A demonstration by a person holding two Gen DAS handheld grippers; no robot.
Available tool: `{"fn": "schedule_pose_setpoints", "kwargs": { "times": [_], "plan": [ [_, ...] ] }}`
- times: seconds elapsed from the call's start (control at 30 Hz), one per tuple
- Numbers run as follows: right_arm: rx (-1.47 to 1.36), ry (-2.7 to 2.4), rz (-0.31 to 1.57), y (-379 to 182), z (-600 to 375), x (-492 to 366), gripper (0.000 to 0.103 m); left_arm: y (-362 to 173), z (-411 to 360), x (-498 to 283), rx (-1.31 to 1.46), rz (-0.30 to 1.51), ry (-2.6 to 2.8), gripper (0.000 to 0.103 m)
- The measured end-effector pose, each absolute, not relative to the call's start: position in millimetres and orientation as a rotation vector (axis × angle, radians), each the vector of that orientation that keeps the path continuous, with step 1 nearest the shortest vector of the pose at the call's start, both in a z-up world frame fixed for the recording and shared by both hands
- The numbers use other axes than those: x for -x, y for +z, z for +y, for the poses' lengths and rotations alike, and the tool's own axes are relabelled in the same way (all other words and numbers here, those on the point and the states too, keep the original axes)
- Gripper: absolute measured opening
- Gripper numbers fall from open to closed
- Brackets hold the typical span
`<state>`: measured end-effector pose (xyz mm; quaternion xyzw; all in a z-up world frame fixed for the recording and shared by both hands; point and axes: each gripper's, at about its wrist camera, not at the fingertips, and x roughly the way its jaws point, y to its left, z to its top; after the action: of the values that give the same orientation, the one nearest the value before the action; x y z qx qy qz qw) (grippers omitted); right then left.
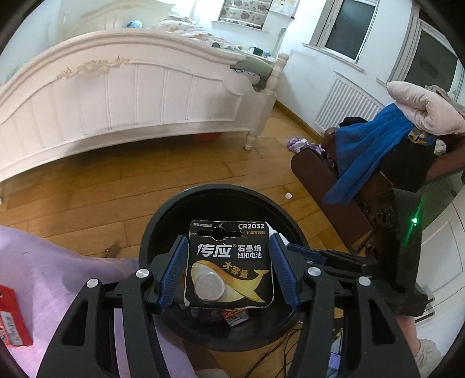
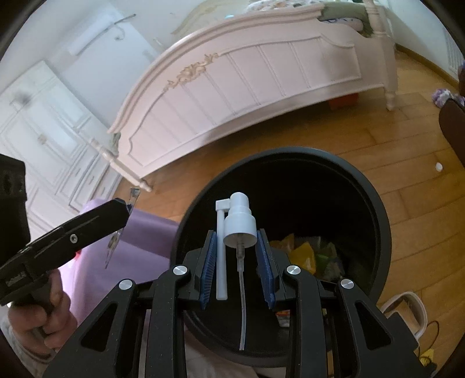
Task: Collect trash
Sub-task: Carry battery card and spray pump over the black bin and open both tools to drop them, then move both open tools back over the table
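Now the left gripper (image 1: 229, 269) holds a battery card (image 1: 229, 263) and the right gripper (image 2: 237, 269) holds a white spray pump (image 2: 237, 221), both above the black bin (image 2: 375, 200), so next they should let go.

We see a white bed (image 1: 116, 96) across the upper left, a radiator (image 1: 345, 106) at right under the windows (image 1: 347, 27), and a blue cloth (image 1: 369, 151) draped over a brown chair (image 1: 322, 177) on the wooden floor (image 1: 145, 180).
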<state>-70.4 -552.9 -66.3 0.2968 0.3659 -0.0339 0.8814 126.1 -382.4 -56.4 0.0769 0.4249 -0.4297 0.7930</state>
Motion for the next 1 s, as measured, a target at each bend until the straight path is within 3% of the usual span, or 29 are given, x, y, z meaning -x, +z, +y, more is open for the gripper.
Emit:
{"fn": "schedule_pose_setpoints", "kwargs": {
  "times": [0.1, 0.17, 0.23, 0.53, 0.67, 0.73, 0.8, 0.87, 1.0],
  "plan": [
    [-0.628, -0.088, 0.772, -71, -557, 69, 0.03, -56, -386, -128, -0.177, 0.917, -0.928, 0.059],
    [-0.637, -0.1, 0.775, -71, -557, 70, 0.049, -54, -387, -129, -0.189, 0.912, -0.928, 0.064],
    [-0.641, -0.111, 0.76, -70, -557, 73, 0.06, -52, -386, -126, -0.19, 0.899, -0.933, 0.072],
    [-0.628, -0.109, 0.76, -61, -549, 78, 0.061, -40, -372, -115, -0.185, 0.856, -0.932, 0.079],
    [-0.616, -0.099, 0.763, -54, -539, 77, 0.073, -32, -354, -110, -0.167, 0.835, -0.91, 0.08],
    [-0.607, -0.087, 0.763, -49, -532, 76, 0.073, -29, -341, -108, -0.15, 0.827, -0.894, 0.081],
    [-0.59, -0.071, 0.765, -43, -522, 72, 0.074, -26, -328, -106, -0.138, 0.818, -0.868, 0.091],
    [-0.571, -0.061, 0.763, -36, -511, 68, 0.08, -23, -311, -105, -0.126, 0.801, -0.837, 0.092],
    [-0.539, -0.03, 0.769, -26, -490, 59, 0.08, -20, -276, -107, -0.1, 0.793, -0.759, 0.092]
  ]
}}
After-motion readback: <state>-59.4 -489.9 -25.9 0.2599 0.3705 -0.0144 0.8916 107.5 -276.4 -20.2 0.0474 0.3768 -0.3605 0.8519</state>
